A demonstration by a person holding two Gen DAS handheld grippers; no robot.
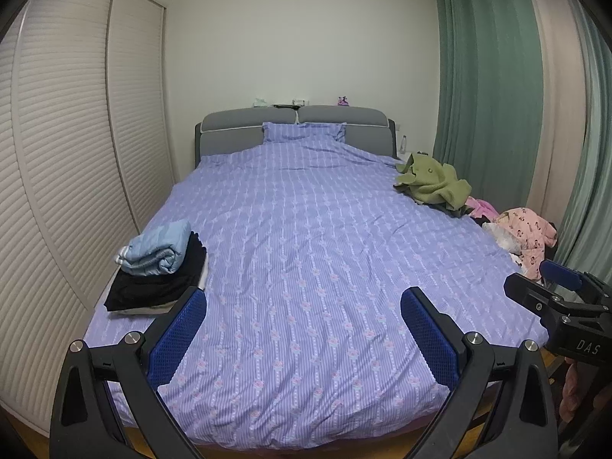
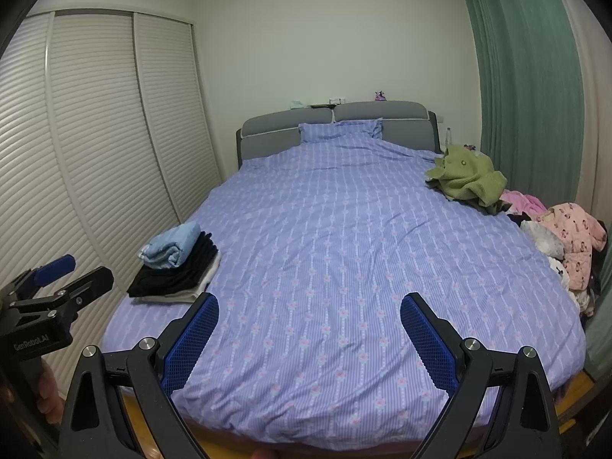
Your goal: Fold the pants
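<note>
Both grippers hover over the foot of a bed with a purple striped cover (image 1: 306,237) (image 2: 344,237). My left gripper (image 1: 304,308) is open with nothing between its blue pads. My right gripper (image 2: 310,315) is also open and empty; its body shows at the right edge of the left wrist view (image 1: 566,306). A stack of folded clothes (image 1: 160,267) (image 2: 178,264), light blue on top of black, lies at the bed's left edge. Unfolded clothes sit along the right edge: an olive green garment (image 1: 432,183) (image 2: 468,178) and a pink patterned heap (image 1: 524,237) (image 2: 570,241).
White louvred wardrobe doors (image 1: 65,145) (image 2: 99,145) run along the left side of the bed. Green curtains (image 1: 485,76) (image 2: 528,76) hang on the right. A grey headboard (image 1: 294,122) with a pillow stands at the far end. Wooden floor shows below the bed's foot.
</note>
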